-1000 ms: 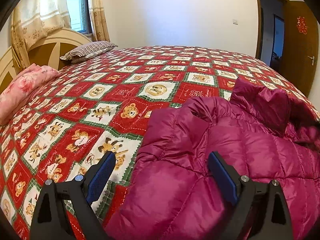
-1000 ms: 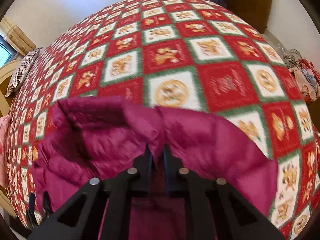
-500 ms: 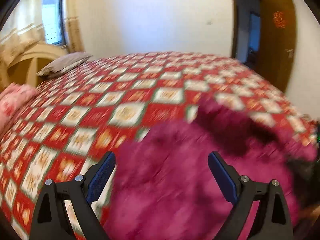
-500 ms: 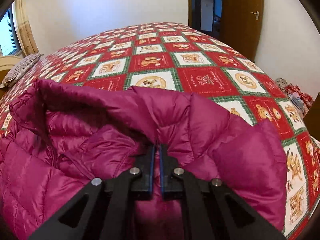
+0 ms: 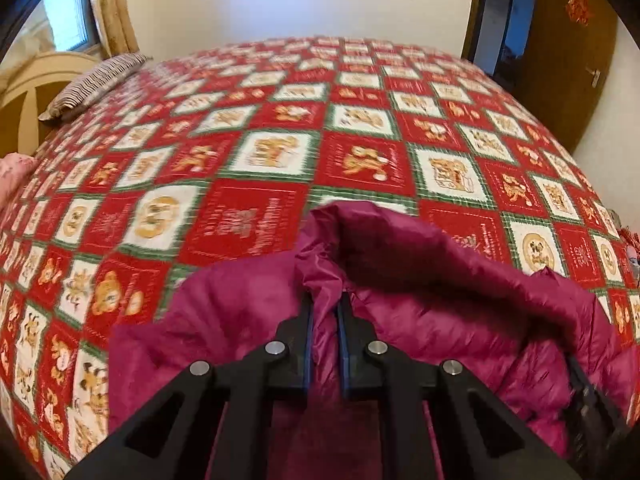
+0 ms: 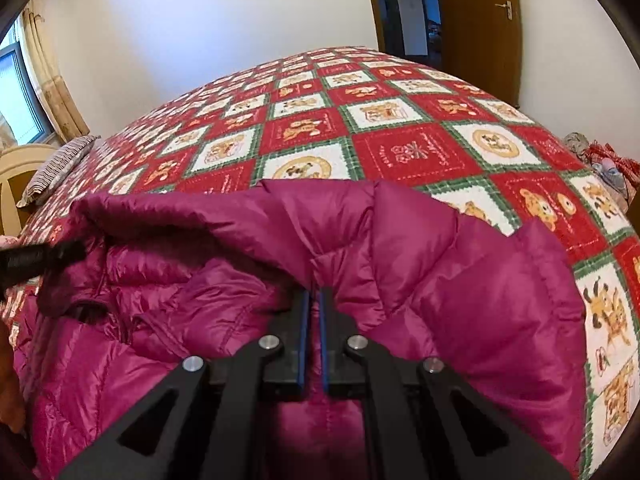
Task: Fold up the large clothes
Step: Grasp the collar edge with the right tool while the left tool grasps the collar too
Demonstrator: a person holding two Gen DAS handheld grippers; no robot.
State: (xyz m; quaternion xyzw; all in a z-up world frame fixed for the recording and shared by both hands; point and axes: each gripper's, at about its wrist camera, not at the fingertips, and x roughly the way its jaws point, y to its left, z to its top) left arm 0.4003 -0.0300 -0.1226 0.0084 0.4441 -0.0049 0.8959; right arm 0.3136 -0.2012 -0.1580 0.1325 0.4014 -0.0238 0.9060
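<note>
Two black claws each pinch a fold of one magenta puffer jacket on a quilted bed.

Left wrist view: the left gripper (image 5: 324, 312), wide apart and empty a second ago, has just been closing and is now clamped on a raised fold of the jacket (image 5: 440, 280), shiny quilted nylon bunched between two blue-lined pads. The jacket lies at the near edge of the bed (image 5: 260, 140), whose cover is a patchwork of red and white squares with bears and green borders. One striped pillow (image 5: 92, 86) rests by the cream headboard (image 5: 28, 80). Right wrist view: the right gripper (image 6: 314, 300) is pressed together on the jacket's (image 6: 460, 264) puffy edge, as before; the view has swung lower, showing more jacket. The left claw's tip (image 6: 36, 258) bites the far left fold.
</note>
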